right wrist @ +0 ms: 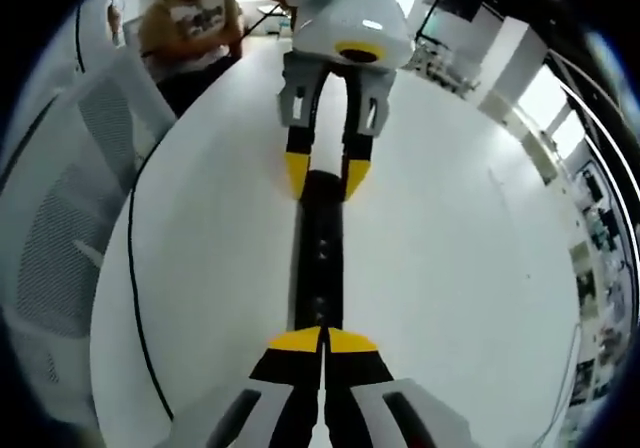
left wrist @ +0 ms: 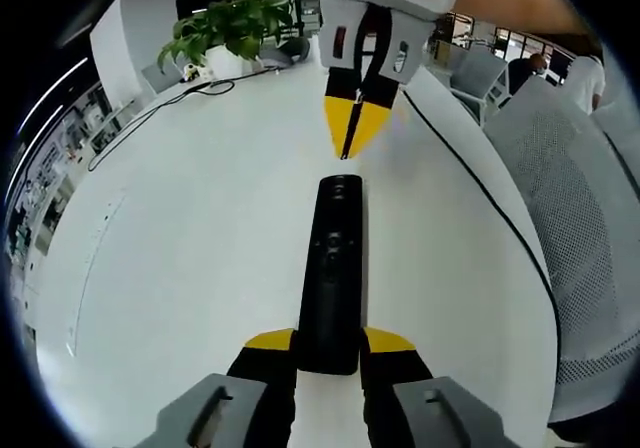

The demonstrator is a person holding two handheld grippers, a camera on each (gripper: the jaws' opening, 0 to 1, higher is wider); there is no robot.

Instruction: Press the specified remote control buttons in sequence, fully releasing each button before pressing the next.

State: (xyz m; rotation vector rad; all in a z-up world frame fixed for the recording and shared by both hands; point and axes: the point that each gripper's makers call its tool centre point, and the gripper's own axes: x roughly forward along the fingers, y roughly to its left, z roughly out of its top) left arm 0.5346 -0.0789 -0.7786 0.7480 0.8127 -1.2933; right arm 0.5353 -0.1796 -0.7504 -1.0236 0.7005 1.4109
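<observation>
- The remote control [left wrist: 333, 273] lies flat on the white table [left wrist: 180, 268], long and black, its long axis running straight from one gripper to the other.
- The left gripper [left wrist: 330, 340] grasps the remote's near end: its yellow-tipped fingers [left wrist: 270, 340] sit on either side of the body, touching it.
- The right gripper [right wrist: 322, 340] has its fingers [right wrist: 295, 341] clenched together into a single point with nothing between them. In the left gripper view it hangs just beyond the remote's far end, tip aimed down and slightly clear of the top.
- In the right gripper view, that closed tip sits right over the nearest part of the remote, with the button column stretching away toward the left gripper.
- Judged from this, the right gripper is the presser and the left the holder; the next press likely calls for a short drop onto a button near the far end.
- The remote looks slim and glossy, with small buttons down the middle; their labels are too small to read.
- A black cable [left wrist: 480, 178] curves along the table's edge, and a potted plant [left wrist: 232, 30] stands well apart.
</observation>
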